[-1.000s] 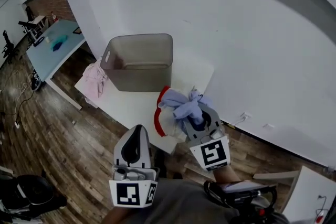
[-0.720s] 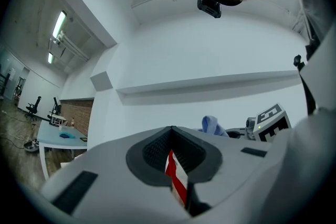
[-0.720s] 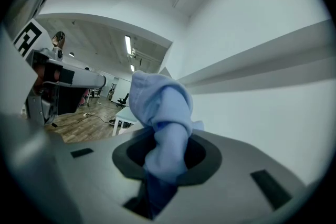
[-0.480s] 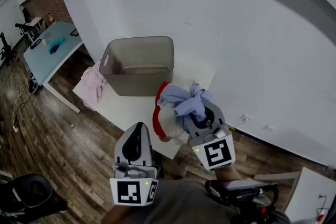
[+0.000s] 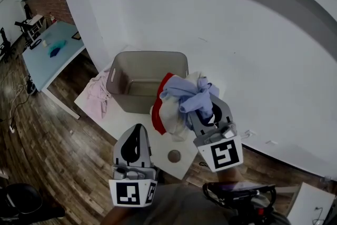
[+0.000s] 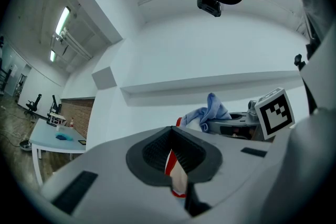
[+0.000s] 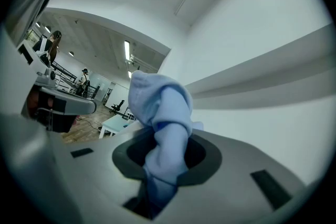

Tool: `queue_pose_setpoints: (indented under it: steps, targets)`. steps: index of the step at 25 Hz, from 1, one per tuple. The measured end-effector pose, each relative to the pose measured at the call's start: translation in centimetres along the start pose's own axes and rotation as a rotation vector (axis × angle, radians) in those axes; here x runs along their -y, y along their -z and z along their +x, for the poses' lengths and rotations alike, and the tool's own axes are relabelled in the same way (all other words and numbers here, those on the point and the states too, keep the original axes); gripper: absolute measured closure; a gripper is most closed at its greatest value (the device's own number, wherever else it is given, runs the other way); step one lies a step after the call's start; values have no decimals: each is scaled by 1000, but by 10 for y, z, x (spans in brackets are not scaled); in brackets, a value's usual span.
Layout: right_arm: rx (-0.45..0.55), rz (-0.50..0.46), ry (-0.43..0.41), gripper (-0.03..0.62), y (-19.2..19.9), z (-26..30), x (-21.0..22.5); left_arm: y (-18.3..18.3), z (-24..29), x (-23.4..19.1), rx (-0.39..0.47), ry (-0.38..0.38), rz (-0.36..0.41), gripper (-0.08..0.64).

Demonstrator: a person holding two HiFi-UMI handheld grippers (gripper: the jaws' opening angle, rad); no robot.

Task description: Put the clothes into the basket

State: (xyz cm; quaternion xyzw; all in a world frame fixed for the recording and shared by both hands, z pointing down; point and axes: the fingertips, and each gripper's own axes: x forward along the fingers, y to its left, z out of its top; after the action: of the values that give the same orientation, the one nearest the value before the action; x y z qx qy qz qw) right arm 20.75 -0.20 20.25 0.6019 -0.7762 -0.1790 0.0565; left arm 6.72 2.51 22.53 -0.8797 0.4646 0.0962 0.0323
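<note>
My right gripper (image 5: pixel 202 109) is shut on a bundle of light blue clothes (image 5: pixel 185 93); a red and white garment (image 5: pixel 160 116) hangs from the bundle. The bundle is in the air at the near right corner of the grey basket (image 5: pixel 126 96), which stands on the white table (image 5: pixel 131 119). In the right gripper view the blue clothes (image 7: pixel 160 128) fill the gap between the jaws of the right gripper (image 7: pixel 157 178). My left gripper (image 5: pixel 138 129) hovers lower left of the bundle, shut and apart from it. The left gripper (image 6: pixel 176 176) shows red and white cloth (image 6: pixel 177 173) through its narrow slit.
A pink garment (image 5: pixel 98 93) drapes over the table's left edge beside the basket. A small round object (image 5: pixel 174 155) lies on the table's near corner. A light blue table (image 5: pixel 50 55) stands far left on the wooden floor (image 5: pixel 58 134). White wall rises behind the basket.
The right gripper has risen and carried the clothes bundle from the table's near edge up to the basket's near right corner. The left gripper has moved forward alongside it.
</note>
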Motion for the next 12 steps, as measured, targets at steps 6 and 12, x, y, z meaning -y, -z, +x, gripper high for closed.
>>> queue_pose_setpoints:
  steps: [6, 12]
  targets:
    - [10, 2, 33, 499, -15, 74, 18, -6, 54, -51, -16, 6, -13, 552]
    - [-43, -3, 53, 497, 3, 127, 29, 9, 87, -91, -48, 3, -37, 552]
